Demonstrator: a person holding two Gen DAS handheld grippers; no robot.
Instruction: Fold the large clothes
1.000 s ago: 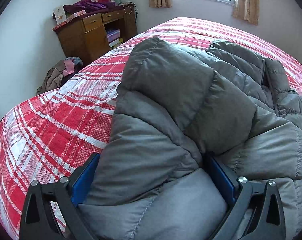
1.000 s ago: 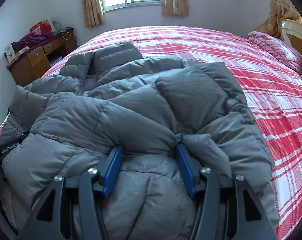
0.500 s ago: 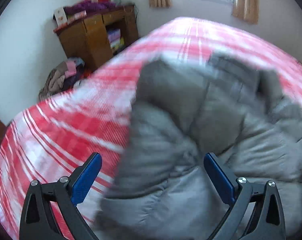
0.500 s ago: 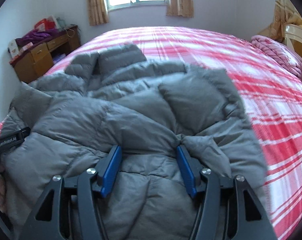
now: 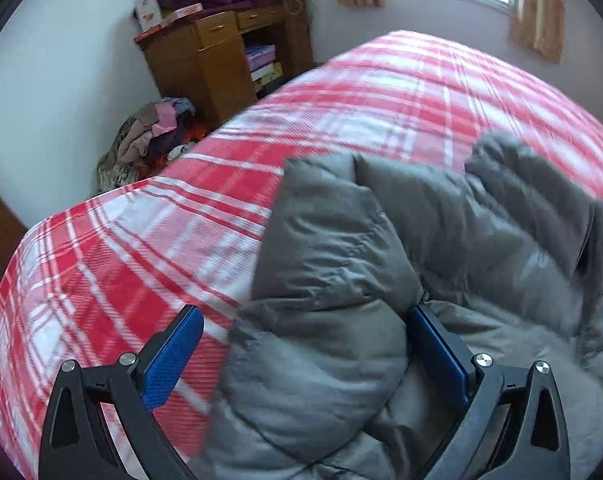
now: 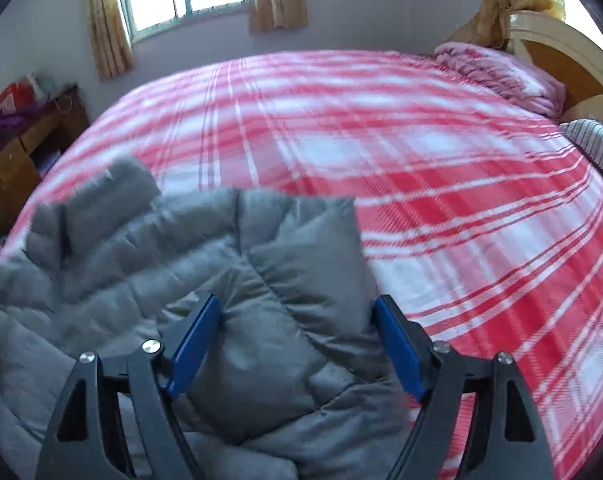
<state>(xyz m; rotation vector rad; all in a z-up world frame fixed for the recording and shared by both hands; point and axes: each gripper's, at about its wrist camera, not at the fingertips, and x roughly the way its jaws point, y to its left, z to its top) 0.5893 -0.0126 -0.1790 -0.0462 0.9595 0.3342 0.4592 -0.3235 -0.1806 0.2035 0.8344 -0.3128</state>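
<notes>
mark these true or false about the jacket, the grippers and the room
1. The grey puffer jacket lies on a red and white plaid bedspread. True.
2. The left gripper is shut tight on the jacket. False: its jaws stand wide apart.
3. The right gripper is open, with jacket fabric between its fingers. True.
4. The wooden desk has a bare top. False: boxes and purple cloth are piled on it.
5. A pile of clothes sits by the desk. True.
6. The jacket is blue. False: it is grey.
</notes>
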